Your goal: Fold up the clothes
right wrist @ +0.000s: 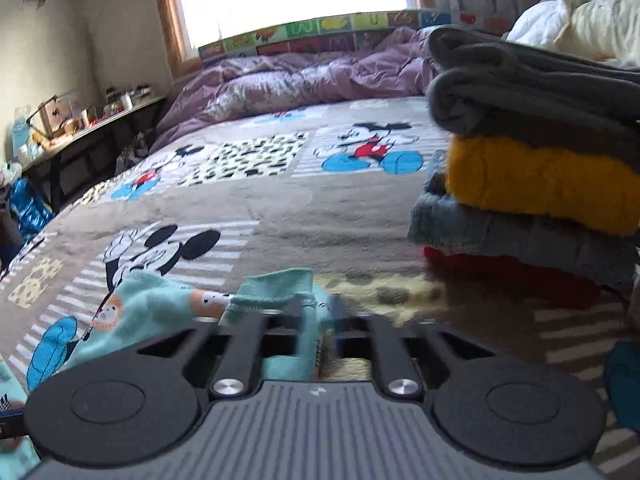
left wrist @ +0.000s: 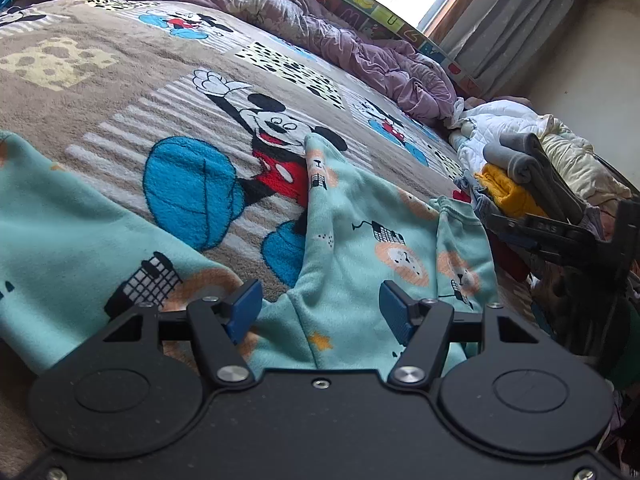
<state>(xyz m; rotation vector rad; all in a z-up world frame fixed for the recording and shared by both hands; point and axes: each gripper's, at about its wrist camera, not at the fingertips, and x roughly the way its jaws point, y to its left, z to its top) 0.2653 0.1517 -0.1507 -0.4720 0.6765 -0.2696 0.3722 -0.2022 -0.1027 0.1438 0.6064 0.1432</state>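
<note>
On the bed's cartoon-mouse blanket (left wrist: 120, 128) a teal printed garment (left wrist: 360, 248) lies spread. The left gripper (left wrist: 320, 312) hovers over it, jaws wide apart, holding nothing. The right gripper (right wrist: 316, 320) stands partly open with a teal fold between its jaws; whether they press it is unclear. Folded clothes (right wrist: 536, 176) are stacked at the right.

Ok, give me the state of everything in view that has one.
left tool: open, over the garment, gripping nothing
right tool: open, garment edge between its fingers
teal garment: spread out, rumpled, not yet folded
stack of clothes: folded, piled beside the garment
purple duvet: crumpled
curtain: drawn aside
</note>
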